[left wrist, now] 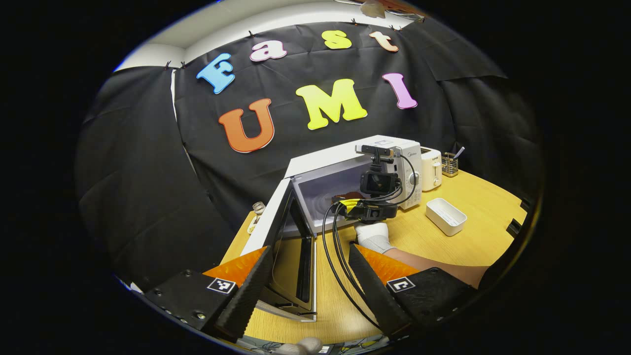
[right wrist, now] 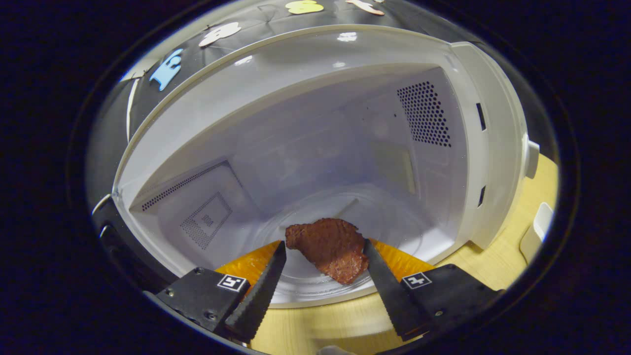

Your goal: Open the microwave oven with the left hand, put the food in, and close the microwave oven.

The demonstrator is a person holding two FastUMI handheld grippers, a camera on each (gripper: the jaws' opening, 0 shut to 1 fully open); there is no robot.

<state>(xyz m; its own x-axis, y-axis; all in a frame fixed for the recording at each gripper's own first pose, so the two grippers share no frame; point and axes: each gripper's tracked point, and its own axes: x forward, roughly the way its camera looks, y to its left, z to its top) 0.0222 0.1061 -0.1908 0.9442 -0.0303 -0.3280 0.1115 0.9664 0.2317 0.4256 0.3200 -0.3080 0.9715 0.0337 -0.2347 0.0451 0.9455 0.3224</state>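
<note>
In the left gripper view the left gripper [left wrist: 309,283] gapes wide around the open door [left wrist: 291,246], the right gripper [left wrist: 367,207] at the oven [left wrist: 345,167] mouth; the right gripper view shows that gripper [right wrist: 323,281] wide, the meat [right wrist: 330,249] on the turntable [right wrist: 394,222], slanting from upper left to lower right.

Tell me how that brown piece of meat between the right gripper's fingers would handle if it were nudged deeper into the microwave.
The meat looks thin and flat, so it would probably slide rather than roll. Its uneven, sagging edge hints it is floppy, so it may fold if pushed. It lies on the smooth glass plate, so it should move easily.
</note>
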